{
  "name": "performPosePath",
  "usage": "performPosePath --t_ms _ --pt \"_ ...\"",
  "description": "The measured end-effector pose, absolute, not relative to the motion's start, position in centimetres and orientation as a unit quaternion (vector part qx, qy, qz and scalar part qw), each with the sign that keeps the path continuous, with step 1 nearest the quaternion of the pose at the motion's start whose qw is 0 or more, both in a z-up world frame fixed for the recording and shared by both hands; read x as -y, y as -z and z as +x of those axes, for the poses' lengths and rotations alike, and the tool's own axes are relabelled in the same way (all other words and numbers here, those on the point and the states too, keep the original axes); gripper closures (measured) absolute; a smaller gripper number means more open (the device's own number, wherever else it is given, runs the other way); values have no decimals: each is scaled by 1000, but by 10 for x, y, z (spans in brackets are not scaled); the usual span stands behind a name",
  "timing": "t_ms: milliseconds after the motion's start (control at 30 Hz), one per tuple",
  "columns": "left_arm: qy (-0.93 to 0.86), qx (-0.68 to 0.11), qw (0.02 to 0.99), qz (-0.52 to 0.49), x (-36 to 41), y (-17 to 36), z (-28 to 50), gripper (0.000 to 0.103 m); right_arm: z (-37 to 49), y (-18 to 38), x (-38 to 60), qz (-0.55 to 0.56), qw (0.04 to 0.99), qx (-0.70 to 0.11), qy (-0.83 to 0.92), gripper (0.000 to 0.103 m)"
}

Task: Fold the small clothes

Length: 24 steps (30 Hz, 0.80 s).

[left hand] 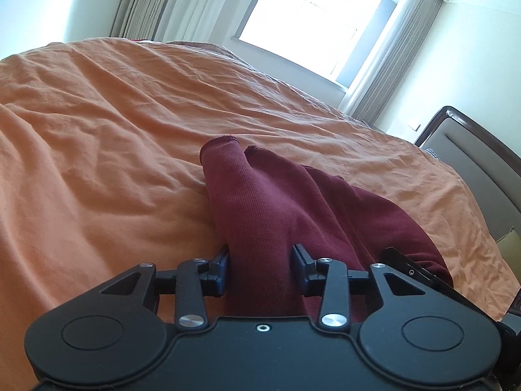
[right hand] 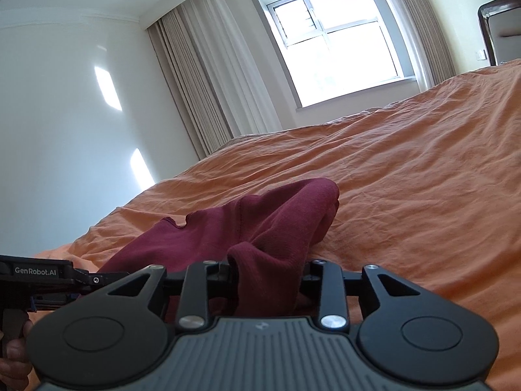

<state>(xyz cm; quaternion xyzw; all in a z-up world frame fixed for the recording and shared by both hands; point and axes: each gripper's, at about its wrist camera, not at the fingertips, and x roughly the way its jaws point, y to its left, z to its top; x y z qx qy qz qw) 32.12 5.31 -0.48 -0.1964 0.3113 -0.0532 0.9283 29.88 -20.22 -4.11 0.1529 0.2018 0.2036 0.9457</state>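
Orange bedsheet (left hand: pixel 97 123) covers the whole bed, wrinkled all over, and it fills most of both views. No box, basket or other holder shows, so the only thing lying on the sheet is the garment (left hand: pixel 270 202), a dark red ribbed knit piece.

It sits near the cameras, bunched rather than flat. From the left wrist a narrow tube of it (a sleeve or leg, I cannot tell which) runs away from the fingers to an open raw-edged end, with a second hemmed edge just right of it; the rest spreads right in a loose mound. From the right wrist the garment (right hand: pixel 260 221) rises in a soft peak at its far right corner, and a seam runs down the middle.

Left gripper (left hand: pixel 260 257) is clamped on the tube, its blue-padded fingers (left hand: pixel 223 262) pressing the cloth from both sides. Right gripper (right hand: pixel 267 268) likewise pinches a raised fold of the knit between its fingers. The two tools are close together: each one shows at the edge of the other's view.

Beyond the bed, a bright window (right hand: pixel 338 42) with pale curtains (right hand: pixel 202 75) stands at the far wall. A padded headboard (left hand: pixel 475 150) with a dark frame sits at the right.
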Motion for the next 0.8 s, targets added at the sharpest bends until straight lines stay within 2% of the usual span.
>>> performPosePath --t_ms 67,167,267,367,467,567,800 --pt "51 -313 928 -195 -53 5 320 47 299 42 204 156 946 -207 -197 56" --pt "45 -312 930 -192 -54 4 318 36 297 42 206 158 946 -209 -188 44" --pt "36 -308 931 -194 -56 2 314 25 292 40 208 155 950 -203 -180 20" --pt "27 -303 933 -194 -58 -1 309 14 286 36 208 149 955 -195 -168 5" --pt "18 -297 937 -186 -57 -7 303 5 279 30 210 144 957 -187 -167 1" --pt "13 -288 941 -177 -54 -13 298 1 272 24 211 138 960 -178 -166 0" --pt "-7 -246 956 -158 -42 -30 274 1 248 5 214 118 969 -139 -169 0"
